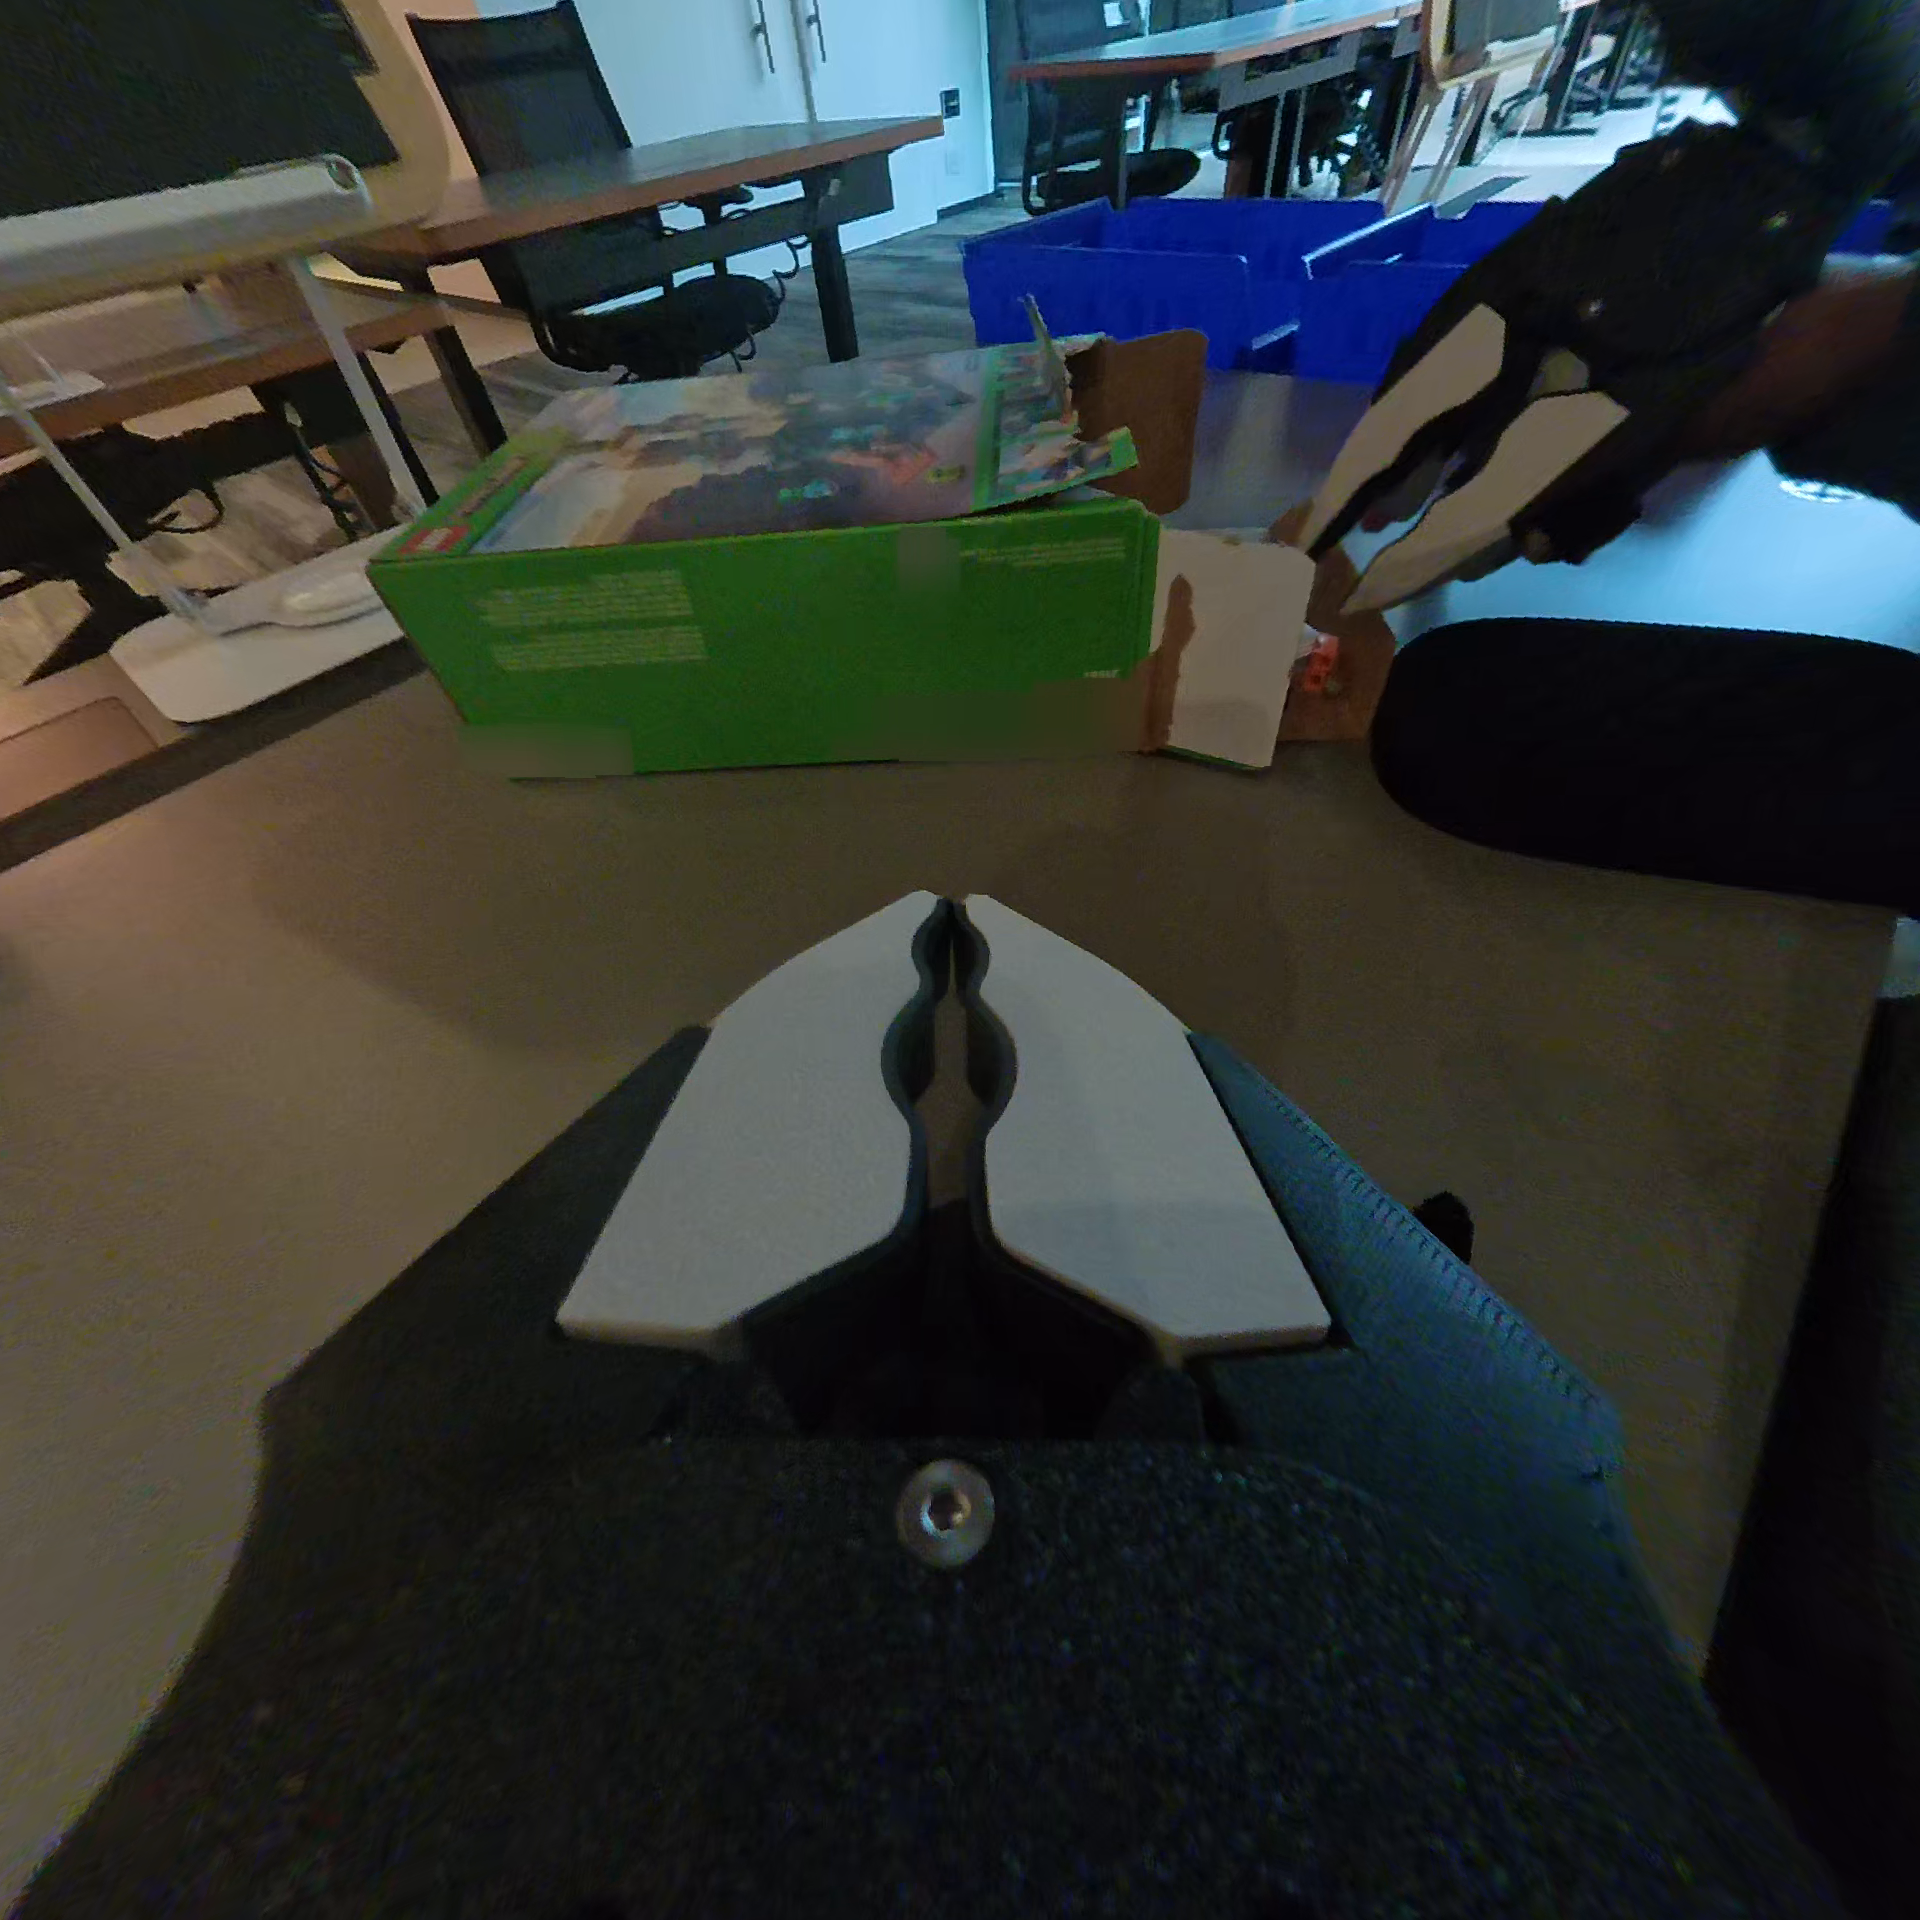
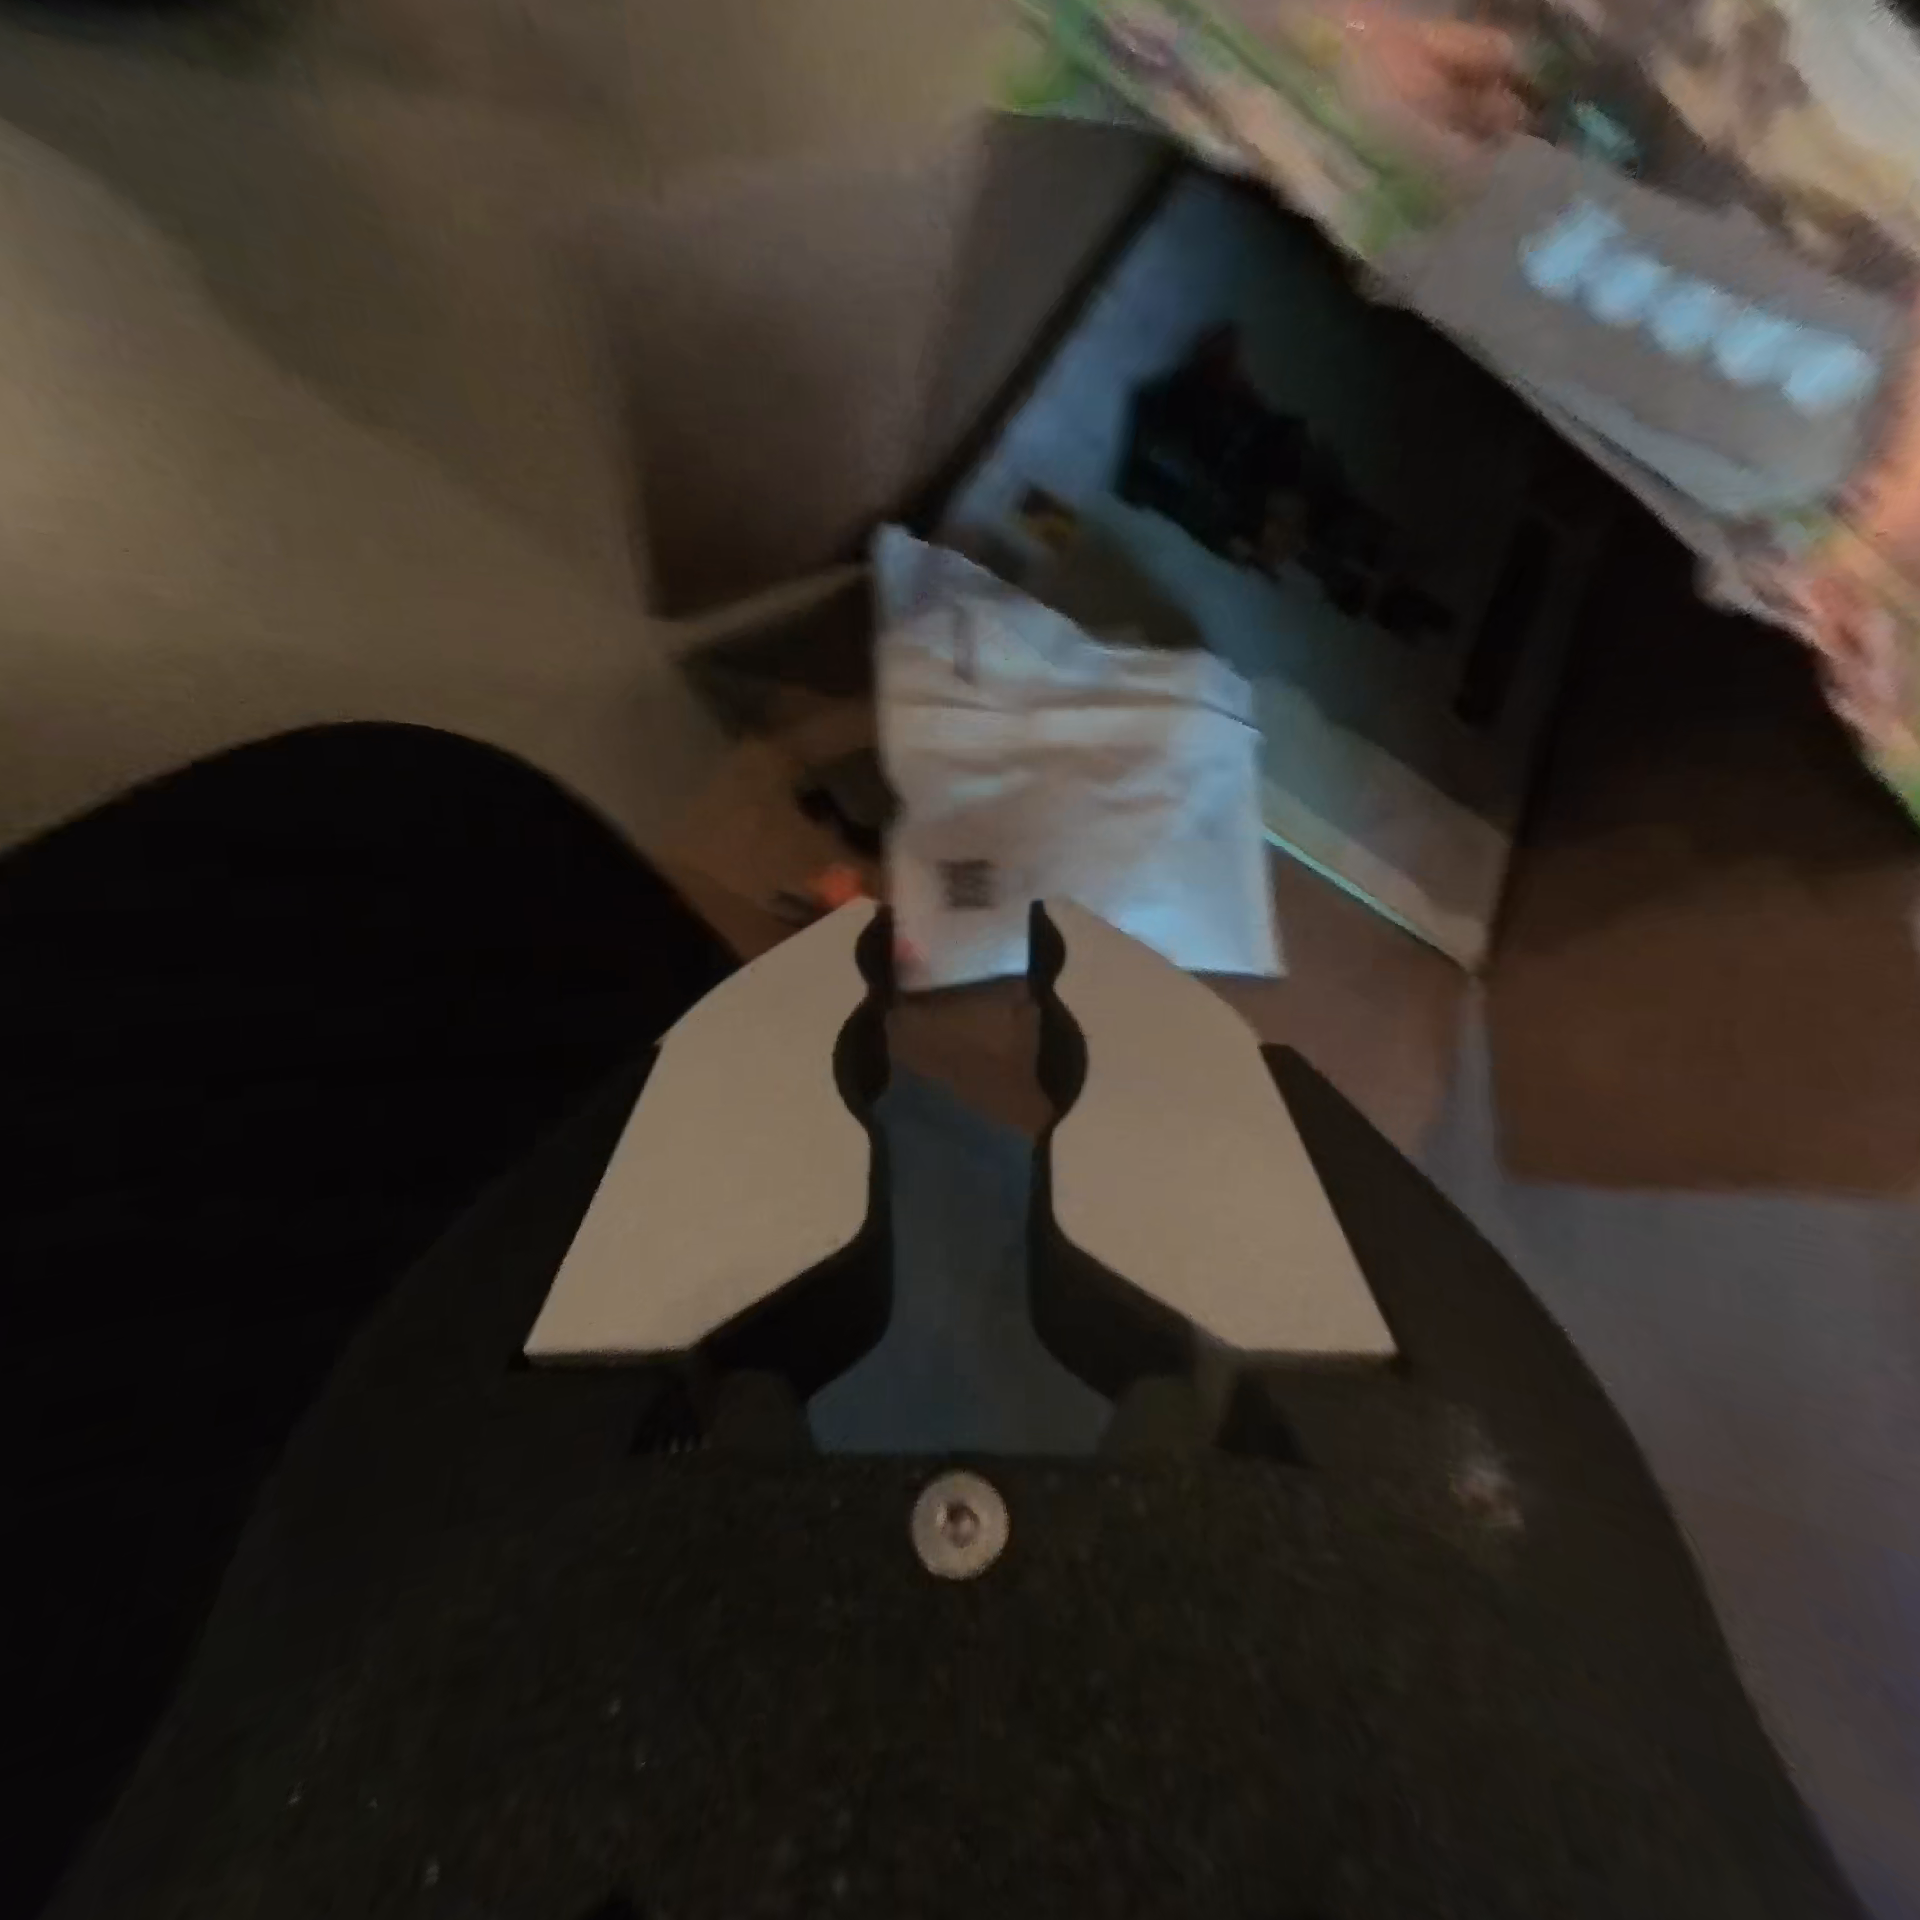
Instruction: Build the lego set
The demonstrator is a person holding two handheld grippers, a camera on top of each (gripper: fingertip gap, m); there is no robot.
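A green lego box (image 1: pixel 779 634) lies on its side on the grey table (image 1: pixel 312 1039), its torn end flaps open to the right. My left gripper (image 1: pixel 954 906) is shut and empty, low over the table in front of the box. My right gripper (image 2: pixel 961 920) is open at the box's open end; it also shows in the left wrist view (image 1: pixel 1335 571). A white paper bag (image 2: pixel 1060 769) sticks out of the box, its lower edge between my right fingertips. A booklet (image 2: pixel 1247 499) lies inside the box behind the bag. The right wrist view is blurred.
A black oval pad (image 1: pixel 1662 748) lies on the table right of the box, and shows in the right wrist view (image 2: pixel 312 987). Blue bins (image 1: pixel 1143 270) stand behind the box. A white stand (image 1: pixel 239 623) is at the left table edge. Desks and chairs are beyond. One gripper's finger ends stand about 25 centimetres off the other's.
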